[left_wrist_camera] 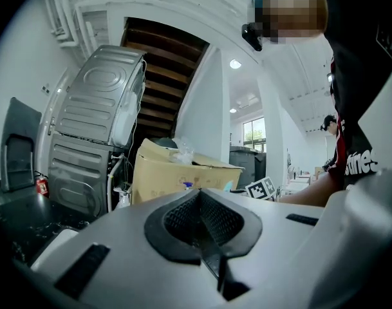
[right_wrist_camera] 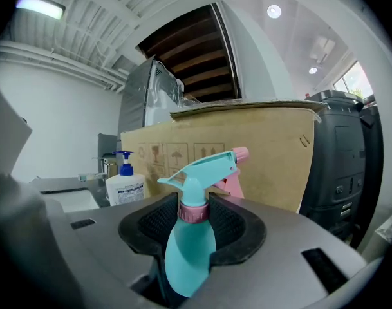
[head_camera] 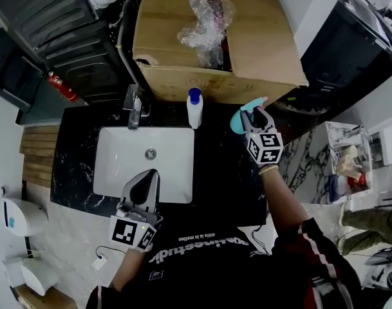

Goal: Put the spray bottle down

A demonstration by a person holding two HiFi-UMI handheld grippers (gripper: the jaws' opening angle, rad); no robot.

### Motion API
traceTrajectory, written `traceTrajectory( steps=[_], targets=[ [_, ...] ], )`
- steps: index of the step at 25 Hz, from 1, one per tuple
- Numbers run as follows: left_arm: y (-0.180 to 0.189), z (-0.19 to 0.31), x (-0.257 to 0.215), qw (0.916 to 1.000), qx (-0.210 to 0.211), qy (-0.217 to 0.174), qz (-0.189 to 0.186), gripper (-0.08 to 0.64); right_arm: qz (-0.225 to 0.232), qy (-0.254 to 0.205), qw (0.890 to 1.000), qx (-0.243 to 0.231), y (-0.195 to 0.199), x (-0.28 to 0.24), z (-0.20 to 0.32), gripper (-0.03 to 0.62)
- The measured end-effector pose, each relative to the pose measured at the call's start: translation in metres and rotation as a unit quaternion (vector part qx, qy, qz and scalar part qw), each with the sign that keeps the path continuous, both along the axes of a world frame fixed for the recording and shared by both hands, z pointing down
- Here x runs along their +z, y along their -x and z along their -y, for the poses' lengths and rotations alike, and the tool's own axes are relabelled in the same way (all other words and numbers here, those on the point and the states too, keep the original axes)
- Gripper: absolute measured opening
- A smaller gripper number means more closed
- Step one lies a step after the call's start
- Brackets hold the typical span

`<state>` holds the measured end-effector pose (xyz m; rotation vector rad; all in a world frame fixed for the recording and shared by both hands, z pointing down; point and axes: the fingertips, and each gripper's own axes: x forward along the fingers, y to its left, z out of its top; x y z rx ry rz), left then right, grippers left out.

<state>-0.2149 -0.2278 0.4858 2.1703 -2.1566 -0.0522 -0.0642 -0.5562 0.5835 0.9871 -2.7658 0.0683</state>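
A teal spray bottle with a pink collar and pink nozzle stands upright between the jaws of my right gripper, which is shut on its body just below the neck. In the right gripper view the spray bottle fills the gap between the pads, trigger head pointing right. It is over the back right of the black countertop; its base is hidden, so contact with the counter is unclear. My left gripper hovers at the front edge of the white sink, jaws together and holding nothing.
A white pump bottle with a blue top stands behind the sink, left of the spray bottle. Further left is the faucet. A large cardboard box lines the back of the counter. A dark bin stands to the right.
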Motion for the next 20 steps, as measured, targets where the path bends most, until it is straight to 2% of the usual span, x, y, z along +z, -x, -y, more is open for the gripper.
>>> traceTrajectory(
  steps=[7,15,20],
  targets=[
    [-0.003,0.000,-0.001,0.9998,0.016,-0.006,-0.010,0.015,-0.014,0.033,0.999,-0.004,-0.001,0.002,-0.007,0.209],
    [-0.021,0.000,0.000,0.9980,0.059,-0.011,-0.021,0.015,-0.021,0.053,0.998,0.012,-0.025,-0.004,-0.031,0.212],
    [-0.029,0.000,0.000,0.9962,0.079,-0.017,-0.032,0.015,-0.021,0.067,0.998,0.006,-0.038,-0.005,-0.058,0.210]
  ],
)
